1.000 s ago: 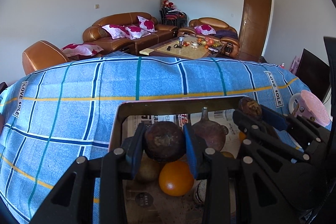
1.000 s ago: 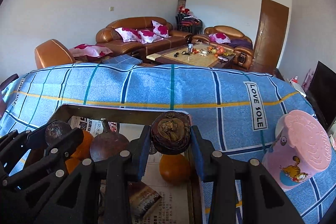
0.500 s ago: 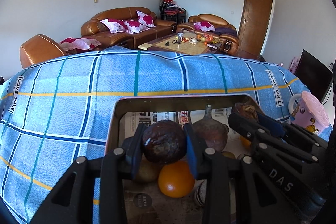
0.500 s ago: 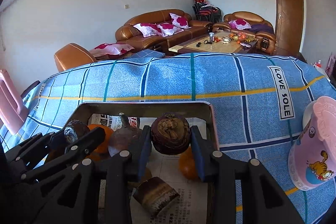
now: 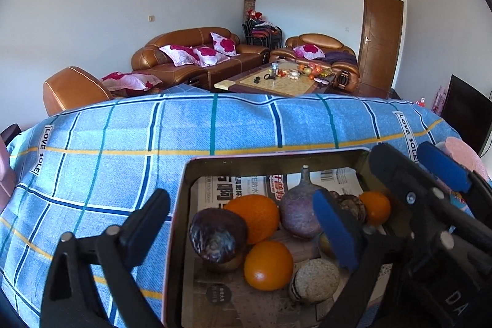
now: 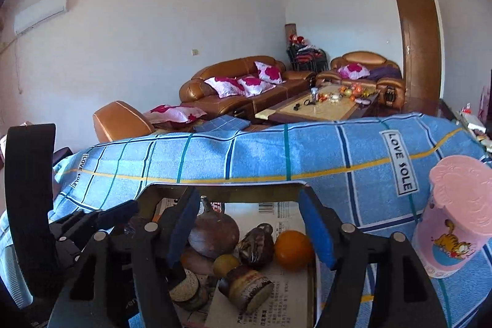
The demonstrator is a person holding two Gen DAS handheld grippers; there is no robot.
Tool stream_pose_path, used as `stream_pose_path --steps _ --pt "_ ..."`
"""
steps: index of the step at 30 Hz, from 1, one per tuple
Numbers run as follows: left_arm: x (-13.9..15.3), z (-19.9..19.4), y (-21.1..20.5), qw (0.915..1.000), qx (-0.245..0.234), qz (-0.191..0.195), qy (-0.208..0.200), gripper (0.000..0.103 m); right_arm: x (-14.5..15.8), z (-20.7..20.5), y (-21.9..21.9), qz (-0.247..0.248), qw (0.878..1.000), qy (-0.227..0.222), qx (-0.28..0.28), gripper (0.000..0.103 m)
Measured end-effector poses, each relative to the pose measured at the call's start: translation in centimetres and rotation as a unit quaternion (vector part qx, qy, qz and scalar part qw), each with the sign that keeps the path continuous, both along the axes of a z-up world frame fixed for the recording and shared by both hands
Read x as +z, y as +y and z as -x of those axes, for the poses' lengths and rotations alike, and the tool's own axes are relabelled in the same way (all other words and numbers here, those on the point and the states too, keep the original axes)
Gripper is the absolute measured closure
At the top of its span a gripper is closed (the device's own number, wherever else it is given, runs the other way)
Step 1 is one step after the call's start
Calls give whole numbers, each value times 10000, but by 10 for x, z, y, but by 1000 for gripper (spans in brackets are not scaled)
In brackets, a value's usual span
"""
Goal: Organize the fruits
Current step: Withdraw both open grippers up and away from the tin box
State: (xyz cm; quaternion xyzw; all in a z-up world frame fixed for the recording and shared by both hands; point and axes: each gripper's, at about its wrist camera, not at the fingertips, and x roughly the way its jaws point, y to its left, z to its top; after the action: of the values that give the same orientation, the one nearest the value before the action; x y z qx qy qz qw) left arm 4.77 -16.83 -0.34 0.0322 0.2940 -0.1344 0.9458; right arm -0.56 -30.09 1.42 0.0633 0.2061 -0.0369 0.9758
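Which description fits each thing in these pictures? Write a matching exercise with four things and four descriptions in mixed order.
Things:
1 tray
2 cup
3 left gripper
4 tablecloth

Descriptions:
A blue with checks
B open, holding nothing
C lined with newspaper
D pink, standing to the right of the tray

Pairs: 1-C, 2-D, 3-B, 4-A

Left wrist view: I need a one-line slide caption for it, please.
Open left gripper above a newspaper-lined tray of oranges and dark fruits.
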Motion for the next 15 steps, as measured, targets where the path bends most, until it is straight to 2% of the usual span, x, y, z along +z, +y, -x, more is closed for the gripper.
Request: stream_pose_path --steps 5,10,15 --pt "5 7 0 9997 -3 -29 -223 0 6 11 -2 181 9986 -245 -437 24" --pt "10 16 5 9987 125 59 -483 0 7 19 -8 180 9953 -428 -852 23" --pt "13 24 12 9975 284 89 -648 0 6 31 -10 225 9933 -563 -984 23"
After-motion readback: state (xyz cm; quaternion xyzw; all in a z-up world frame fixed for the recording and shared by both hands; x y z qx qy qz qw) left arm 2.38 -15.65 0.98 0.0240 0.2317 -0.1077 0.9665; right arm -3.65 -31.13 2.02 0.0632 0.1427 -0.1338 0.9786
